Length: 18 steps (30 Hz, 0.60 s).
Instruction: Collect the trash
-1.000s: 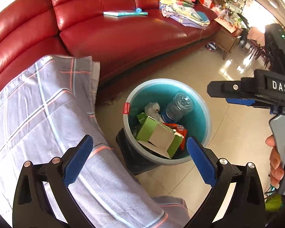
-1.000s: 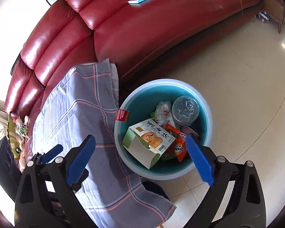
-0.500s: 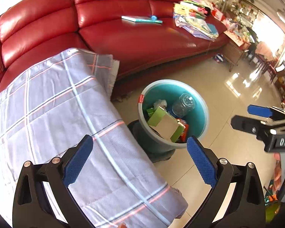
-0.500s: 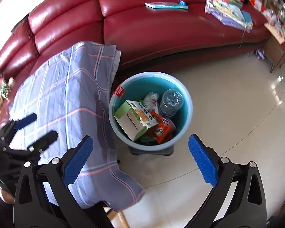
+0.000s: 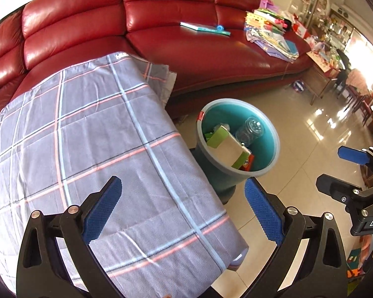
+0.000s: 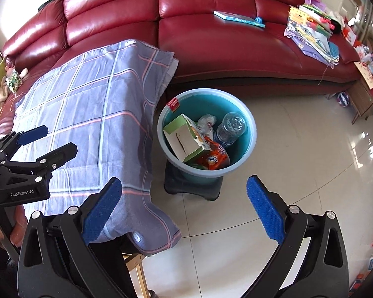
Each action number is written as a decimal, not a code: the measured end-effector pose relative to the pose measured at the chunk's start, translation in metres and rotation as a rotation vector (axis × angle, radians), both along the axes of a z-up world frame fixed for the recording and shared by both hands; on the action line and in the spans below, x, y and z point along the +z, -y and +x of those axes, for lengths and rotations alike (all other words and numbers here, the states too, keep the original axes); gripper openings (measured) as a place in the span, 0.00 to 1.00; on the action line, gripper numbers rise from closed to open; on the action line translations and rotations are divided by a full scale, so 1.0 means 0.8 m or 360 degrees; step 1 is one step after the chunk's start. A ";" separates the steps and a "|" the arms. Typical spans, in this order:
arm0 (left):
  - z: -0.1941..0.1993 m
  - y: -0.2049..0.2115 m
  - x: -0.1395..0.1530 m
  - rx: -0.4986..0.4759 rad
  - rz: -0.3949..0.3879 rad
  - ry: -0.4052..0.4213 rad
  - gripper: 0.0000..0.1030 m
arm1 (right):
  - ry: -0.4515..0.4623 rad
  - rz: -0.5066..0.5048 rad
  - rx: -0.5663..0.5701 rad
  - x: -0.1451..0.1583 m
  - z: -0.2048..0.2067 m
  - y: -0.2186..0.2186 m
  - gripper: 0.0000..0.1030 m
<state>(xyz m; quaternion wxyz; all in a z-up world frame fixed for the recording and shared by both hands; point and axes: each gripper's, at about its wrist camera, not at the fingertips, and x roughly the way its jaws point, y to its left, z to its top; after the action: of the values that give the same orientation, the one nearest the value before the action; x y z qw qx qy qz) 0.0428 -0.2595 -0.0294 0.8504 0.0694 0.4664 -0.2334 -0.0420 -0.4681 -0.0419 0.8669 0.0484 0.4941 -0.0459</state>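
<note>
With both our left claw (image 5: 182, 207) and right claw (image 6: 184, 207) wide and empty, we risk knocking the full bucket (image 6: 248, 129) off its stool (image 6: 194, 186).

black tongs (image 6: 184, 207); blue textured pads (image 6: 264, 212); silver screws; "genrobot.ai" marking on left tongs (image 6: 49, 140)

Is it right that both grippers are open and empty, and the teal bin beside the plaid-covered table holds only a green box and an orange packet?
Not quite. Both the left gripper and right gripper are open and empty, but the teal bin also holds a clear plastic bottle and a crumpled wrapper, as the right wrist view shows.
</note>
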 end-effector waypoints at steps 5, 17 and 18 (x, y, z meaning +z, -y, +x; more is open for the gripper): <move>-0.010 -0.012 -0.001 0.0026 -0.0001 0.0011 0.96 | -0.0012 -0.0032 0.0033 -0.008 -0.005 -0.016 0.94; -0.010 -0.027 -0.011 0.0055 -0.0003 -0.0010 0.96 | -0.0051 -0.0019 0.0042 -0.026 0.006 -0.029 0.94; -0.010 -0.026 -0.012 0.0039 -0.0009 -0.0015 0.96 | -0.0051 -0.0015 0.0038 -0.027 0.007 -0.028 0.94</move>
<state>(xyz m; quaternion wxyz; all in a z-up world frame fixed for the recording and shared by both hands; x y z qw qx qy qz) 0.0349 -0.2387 -0.0387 0.8512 0.0602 0.4705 -0.2246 -0.0364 -0.4460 -0.0635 0.8595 0.0376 0.5082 -0.0387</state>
